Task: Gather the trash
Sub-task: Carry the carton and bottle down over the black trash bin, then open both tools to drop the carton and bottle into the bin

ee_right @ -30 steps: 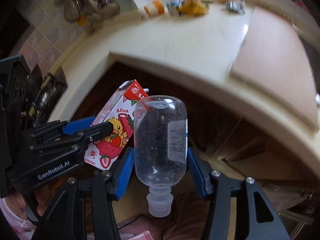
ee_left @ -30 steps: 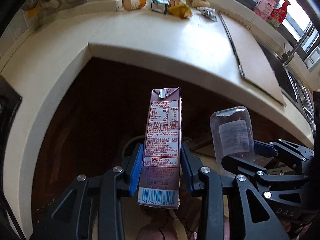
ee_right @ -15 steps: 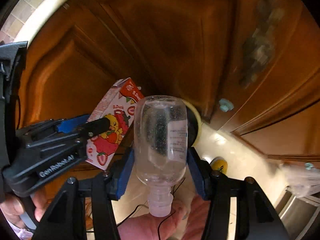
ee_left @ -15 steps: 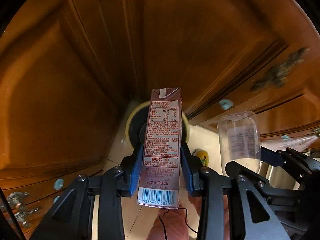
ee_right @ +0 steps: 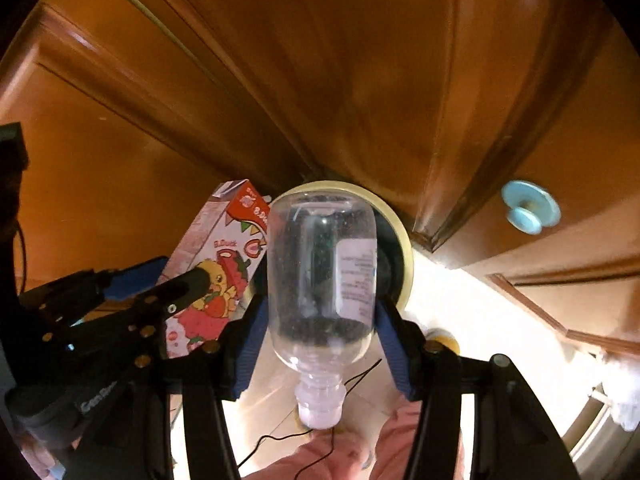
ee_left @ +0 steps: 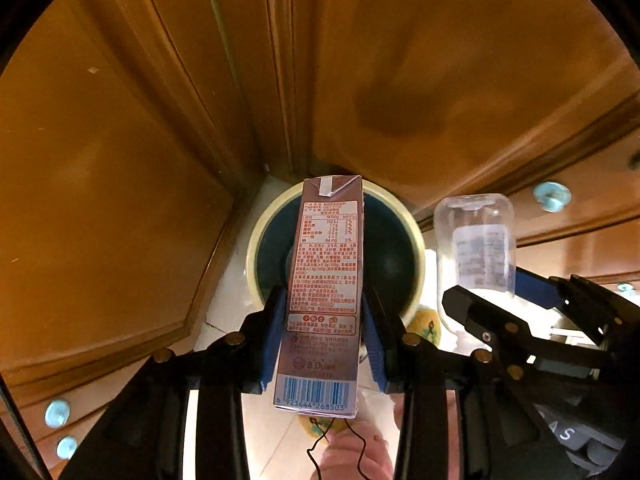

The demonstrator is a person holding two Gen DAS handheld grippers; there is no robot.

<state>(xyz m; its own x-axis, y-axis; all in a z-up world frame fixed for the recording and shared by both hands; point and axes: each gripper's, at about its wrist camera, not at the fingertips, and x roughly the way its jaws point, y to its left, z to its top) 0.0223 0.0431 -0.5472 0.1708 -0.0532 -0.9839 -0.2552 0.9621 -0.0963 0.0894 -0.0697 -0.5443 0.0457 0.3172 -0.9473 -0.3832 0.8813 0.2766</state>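
A tall brown-pink drink carton (ee_left: pixel 326 240) stands upright between the blue pads of my left gripper (ee_left: pixel 323 300), which is shut on it. It hangs directly over a round bin (ee_left: pixel 256 248) with a pale yellow rim and a dark inside, set in the cabinet corner on the floor. My right gripper (ee_right: pixel 322 312) is shut on a clear plastic bottle (ee_right: pixel 320 272), held neck toward the camera. The bottle hangs just above the bin's rim (ee_right: pixel 400 232). The carton (ee_right: pixel 216 248) and bottle (ee_left: pixel 476 248) are side by side, a little apart.
Brown wooden cabinet doors with pale blue knobs (ee_left: pixel 552 196) (ee_right: pixel 528 208) close in on both sides of the bin. Pale floor tiles (ee_left: pixel 228 312) run beneath. A yellow object (ee_left: pixel 426 320) lies by the bin. A metal vessel's rim (ee_right: pixel 592 420) shows at lower right.
Both grippers have sunk from counter height to low in front of the cabinet doors, each keeping its load. The bin below has come much closer.
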